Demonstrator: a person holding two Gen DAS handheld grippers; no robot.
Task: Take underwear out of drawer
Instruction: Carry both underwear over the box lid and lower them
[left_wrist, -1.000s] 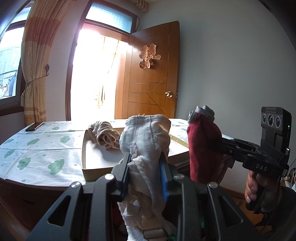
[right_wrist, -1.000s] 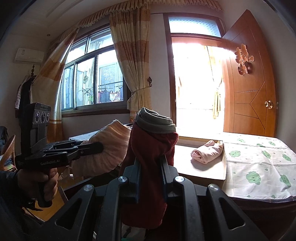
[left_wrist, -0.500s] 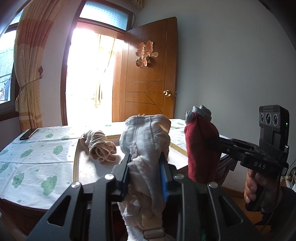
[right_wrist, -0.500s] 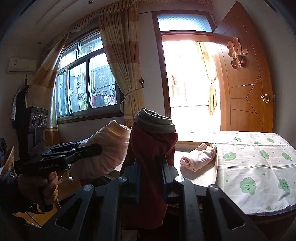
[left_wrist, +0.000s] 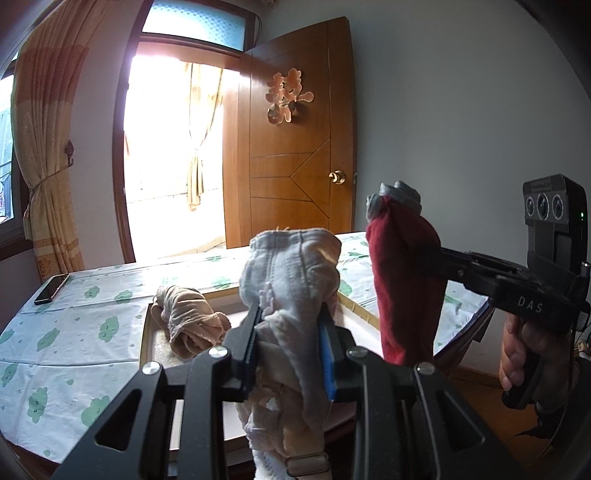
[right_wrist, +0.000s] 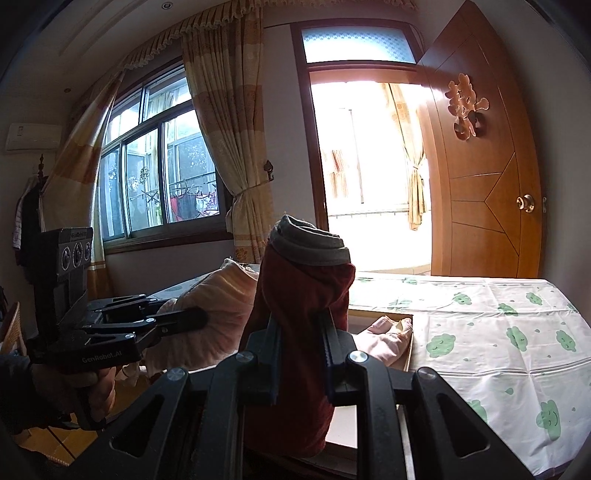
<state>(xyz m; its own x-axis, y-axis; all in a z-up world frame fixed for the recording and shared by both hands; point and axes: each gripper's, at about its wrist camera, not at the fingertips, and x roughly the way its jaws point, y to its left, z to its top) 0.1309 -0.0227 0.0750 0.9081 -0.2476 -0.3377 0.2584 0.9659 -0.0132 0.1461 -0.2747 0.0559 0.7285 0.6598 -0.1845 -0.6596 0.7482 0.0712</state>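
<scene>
Both claws had risen and swung a little to the right over the last second, so that the shallow cardboard tray (left_wrist: 146, 343) on the counter (left_wrist: 74, 332) with its white, green-cloud cloth slid lower and nearer in the left wrist view, and more of the tray's bare floor showed. The left claw (left_wrist: 291, 345) was clenched on a bundled piece of pale grey-white cotton underwear (left_wrist: 291, 273), whose bunched top stood above the fingers while a strap end hung below. The right claw (right_wrist: 301, 354) gripped a rolled dark red pair of underwear with a grey waistband (right_wrist: 306, 291), held upright in the same way. In the left wrist view the two bundles rode side by side, close but apart, above the near edge of the counter. A crumpled beige garment (left_wrist: 190, 319) lay at the far left of the tray. A dark phone (left_wrist: 51, 288) sat at the far left of the counter. No drawer showed in either view, so both pieces looked clear of it, and setting them down in the tray seemed the likely remaining step.
</scene>
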